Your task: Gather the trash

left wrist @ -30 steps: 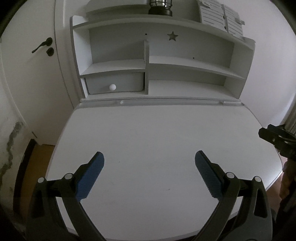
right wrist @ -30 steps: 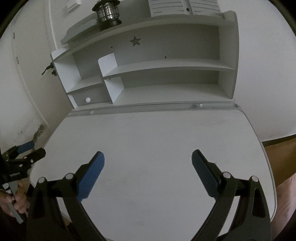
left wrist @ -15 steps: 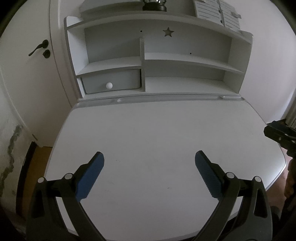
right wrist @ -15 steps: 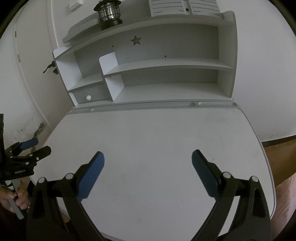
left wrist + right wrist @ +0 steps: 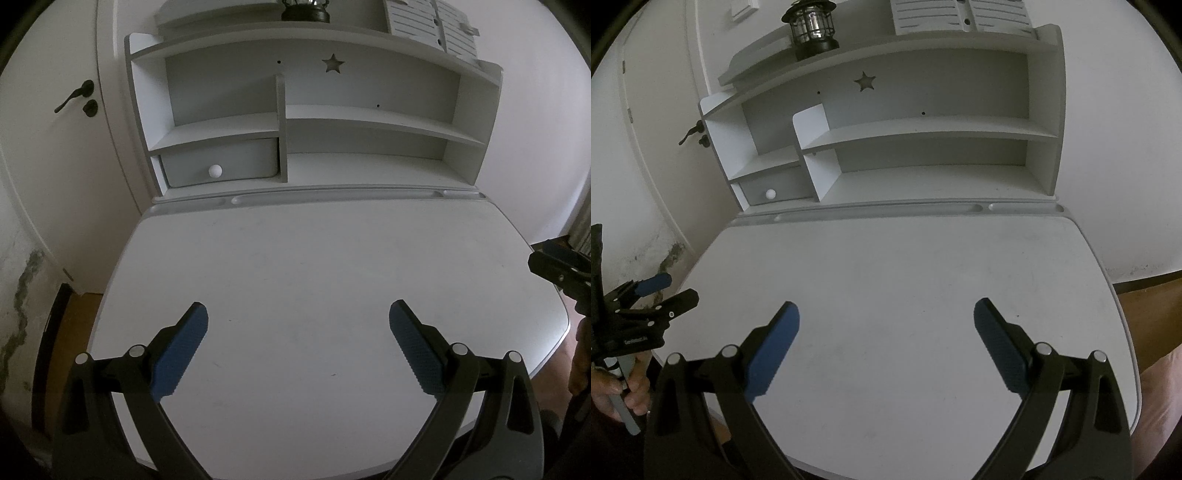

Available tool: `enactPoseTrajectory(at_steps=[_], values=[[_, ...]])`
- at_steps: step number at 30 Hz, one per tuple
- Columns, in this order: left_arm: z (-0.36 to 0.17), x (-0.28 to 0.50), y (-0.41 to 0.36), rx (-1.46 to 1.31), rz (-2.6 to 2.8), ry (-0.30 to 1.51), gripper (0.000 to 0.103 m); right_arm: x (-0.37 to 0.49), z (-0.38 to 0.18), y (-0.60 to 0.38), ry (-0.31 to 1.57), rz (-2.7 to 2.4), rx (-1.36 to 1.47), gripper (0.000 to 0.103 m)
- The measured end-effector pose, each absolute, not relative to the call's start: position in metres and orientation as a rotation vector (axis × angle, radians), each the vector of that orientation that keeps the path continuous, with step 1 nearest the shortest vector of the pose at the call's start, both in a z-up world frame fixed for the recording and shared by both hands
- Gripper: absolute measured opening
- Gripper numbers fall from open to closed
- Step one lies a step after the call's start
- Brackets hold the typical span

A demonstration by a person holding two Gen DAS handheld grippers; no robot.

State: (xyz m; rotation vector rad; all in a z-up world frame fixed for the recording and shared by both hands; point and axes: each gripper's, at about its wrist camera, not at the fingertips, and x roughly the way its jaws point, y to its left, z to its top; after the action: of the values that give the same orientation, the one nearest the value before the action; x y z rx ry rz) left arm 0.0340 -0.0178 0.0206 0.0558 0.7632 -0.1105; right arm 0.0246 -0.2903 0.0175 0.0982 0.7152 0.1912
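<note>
No trash shows in either view. My left gripper (image 5: 297,325) is open and empty, held over the near part of the white desk (image 5: 314,258). My right gripper (image 5: 886,321) is open and empty, over the same desk (image 5: 905,266). The right gripper's tip (image 5: 557,264) shows at the right edge of the left wrist view. The left gripper (image 5: 653,295) shows at the left edge of the right wrist view, held in a hand.
A white shelf unit (image 5: 295,122) stands at the back of the desk, with a drawer (image 5: 219,166) at its lower left and a black lantern (image 5: 810,27) on top. A door with a black handle (image 5: 72,96) is to the left. Wood floor (image 5: 70,321) lies beside the desk.
Both grippers have tilted up and moved back a little, so the shelf unit sits lower and nearer the centre of each view. Both stay open and empty.
</note>
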Motion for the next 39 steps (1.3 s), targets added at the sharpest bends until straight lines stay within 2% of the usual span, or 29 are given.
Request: enactPoseTrajectory(at_steps=[39], values=[[0.0182,0.0375,-0.0200,0.061,-0.123,0.769,0.096,0.0220,0.0197,-0.2903,0.713,0.195,0.092,0.092]])
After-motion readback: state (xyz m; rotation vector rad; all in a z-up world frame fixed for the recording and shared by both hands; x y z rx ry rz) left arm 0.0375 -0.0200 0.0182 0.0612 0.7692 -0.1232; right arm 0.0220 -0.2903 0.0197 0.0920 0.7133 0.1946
